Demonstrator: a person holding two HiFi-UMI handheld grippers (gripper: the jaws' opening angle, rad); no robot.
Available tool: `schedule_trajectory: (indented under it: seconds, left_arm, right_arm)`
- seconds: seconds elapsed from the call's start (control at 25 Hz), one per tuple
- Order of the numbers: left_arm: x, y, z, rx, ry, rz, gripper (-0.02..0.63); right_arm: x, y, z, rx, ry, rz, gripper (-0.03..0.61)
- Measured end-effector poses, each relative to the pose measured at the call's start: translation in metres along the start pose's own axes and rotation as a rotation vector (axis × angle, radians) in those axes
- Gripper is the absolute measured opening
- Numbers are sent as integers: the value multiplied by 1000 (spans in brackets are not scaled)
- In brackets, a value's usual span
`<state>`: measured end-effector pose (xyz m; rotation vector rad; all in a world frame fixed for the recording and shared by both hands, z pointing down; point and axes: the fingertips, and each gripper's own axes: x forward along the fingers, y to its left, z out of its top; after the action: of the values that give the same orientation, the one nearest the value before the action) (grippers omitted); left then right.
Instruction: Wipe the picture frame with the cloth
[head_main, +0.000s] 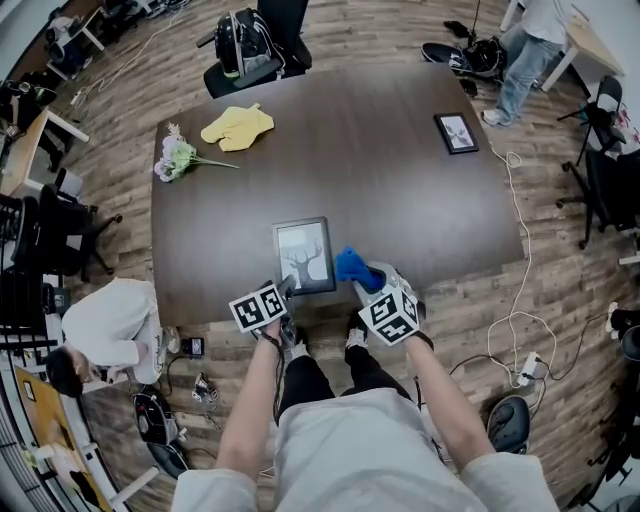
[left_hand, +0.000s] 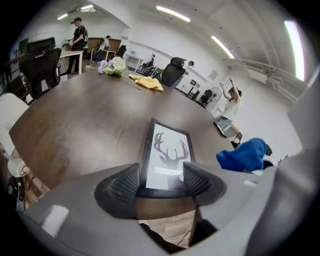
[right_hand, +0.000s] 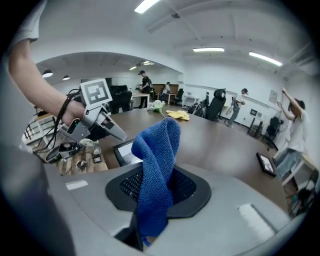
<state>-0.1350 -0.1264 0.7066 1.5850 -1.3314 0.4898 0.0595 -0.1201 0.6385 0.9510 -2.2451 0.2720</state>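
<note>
On the dark wooden table (head_main: 400, 180), near its front edge, the picture frame (head_main: 304, 254) (deer silhouette print) lies flat, its near end between the spread, released jaws of the left gripper (left_hand: 161, 181). Beside it, the right gripper (right_hand: 156, 189) clenches the blue cloth (right_hand: 159, 145).

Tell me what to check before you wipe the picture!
1. Grip: right gripper pinches blue cloth: ok.
2. Target: picture frame lies flat on table, picture up: ok.
3. Steadying: left gripper jaws stand apart around frame's near edge, not clamping: not ok.
4. Contact: cloth beside frame, not on it: not ok.
5. Room: flowers and yellow cloth far off: ok.
</note>
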Motion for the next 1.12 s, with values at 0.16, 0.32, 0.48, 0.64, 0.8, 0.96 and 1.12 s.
schedule_trajectory:
  seconds: [0.16,0.32,0.48,0.64,0.8,0.96,1.12]
  left_arm:
    - [-24,-3,6,93,-74,-80,299]
    - [-53,-5,10,120,-146,-188,299]
    - [-79,11,-1,240,-139,-196,299]
    - [-104,23,-11,381,-144,-212,299]
    - [-129,29,-22,510,-165,-247,299]
    - [-142,33,-35,550,-167,-314,299]
    - [-154,39,-43,565,-178,-340,299]
  right_arm:
    - [3,19,-13,165,4,-29,89]
    - [1,48,-5,305,-46,-56,89]
    - [-1,79,4,412,-76,-105,89]
    - [-7,104,8,495,-99,-178,89]
    - [-19,124,6,562,-112,-260,89]
    - [-30,141,6,579,-122,-327,89]
    - [-32,162,14,569,-138,-340,89]
